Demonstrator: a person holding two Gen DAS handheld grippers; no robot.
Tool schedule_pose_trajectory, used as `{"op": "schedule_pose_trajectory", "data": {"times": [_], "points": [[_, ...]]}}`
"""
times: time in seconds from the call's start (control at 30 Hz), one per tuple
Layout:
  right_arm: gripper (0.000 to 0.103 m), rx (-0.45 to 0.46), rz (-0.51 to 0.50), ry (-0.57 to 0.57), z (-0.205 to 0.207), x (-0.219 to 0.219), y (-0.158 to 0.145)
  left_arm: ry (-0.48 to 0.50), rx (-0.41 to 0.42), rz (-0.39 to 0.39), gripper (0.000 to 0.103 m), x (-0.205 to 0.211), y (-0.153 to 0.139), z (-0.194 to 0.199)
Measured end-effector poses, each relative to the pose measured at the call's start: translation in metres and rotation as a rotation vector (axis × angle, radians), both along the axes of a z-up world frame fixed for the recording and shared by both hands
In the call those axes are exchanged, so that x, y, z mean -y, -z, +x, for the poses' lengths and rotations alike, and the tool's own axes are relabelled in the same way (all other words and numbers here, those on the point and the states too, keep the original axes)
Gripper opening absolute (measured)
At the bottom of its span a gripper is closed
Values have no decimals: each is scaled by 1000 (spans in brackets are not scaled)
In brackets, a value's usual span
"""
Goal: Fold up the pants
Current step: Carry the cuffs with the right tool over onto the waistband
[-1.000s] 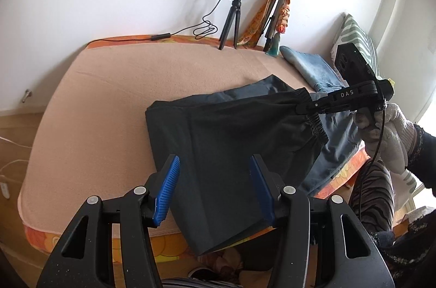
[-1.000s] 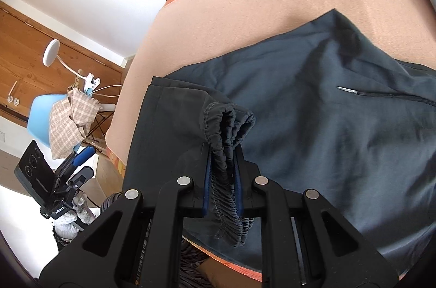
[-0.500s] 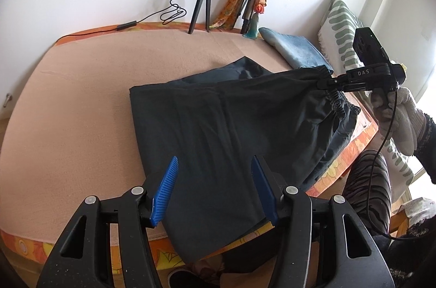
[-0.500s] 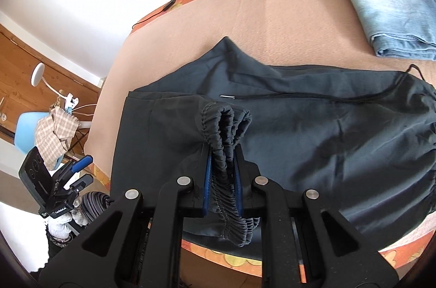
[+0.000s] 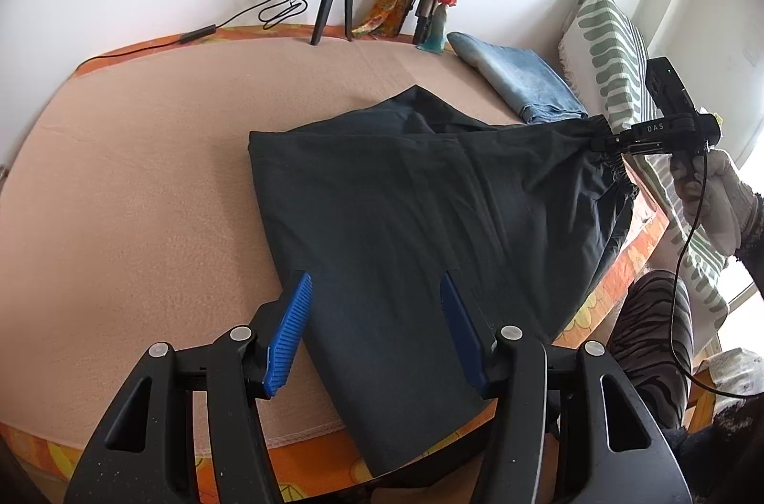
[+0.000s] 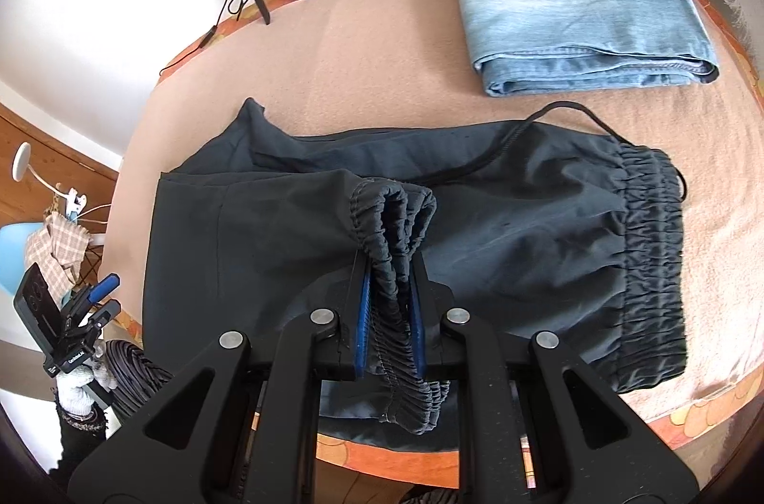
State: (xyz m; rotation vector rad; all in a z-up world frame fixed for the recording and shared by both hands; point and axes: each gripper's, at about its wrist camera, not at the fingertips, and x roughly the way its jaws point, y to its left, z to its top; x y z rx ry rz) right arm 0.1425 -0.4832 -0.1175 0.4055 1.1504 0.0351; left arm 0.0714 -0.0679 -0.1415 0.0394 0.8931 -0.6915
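Pants [image 5: 382,194] lay dark and half-folded on the bed [image 5: 133,170]. Left tool [image 5: 375,322] hovered released over their near edge, nothing between its blue pads. Compared with a second ago, the right tool [image 6: 387,313], clenched on the gathered elastic cuffs [image 6: 394,213], had carried the legs rightward toward the waistband [image 6: 652,246], so the fold looked almost closed. Folded jeans [image 6: 573,3] sat beyond.
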Motion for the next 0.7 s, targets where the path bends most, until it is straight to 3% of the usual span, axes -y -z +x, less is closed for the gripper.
{"op": "schedule_pose_trajectory", "data": {"times": [0.43,0.53,0.7], "points": [[15,-61,-99,93,-7,72,12,-3,-67,-5,62,25,18,2],[15,-59,-95,106,-6,82,20,-14,-100,-26,62,28,22,3],[15,-63,-116,101,1,83,36,-6,-119,4,62,37,33,-1]]}}
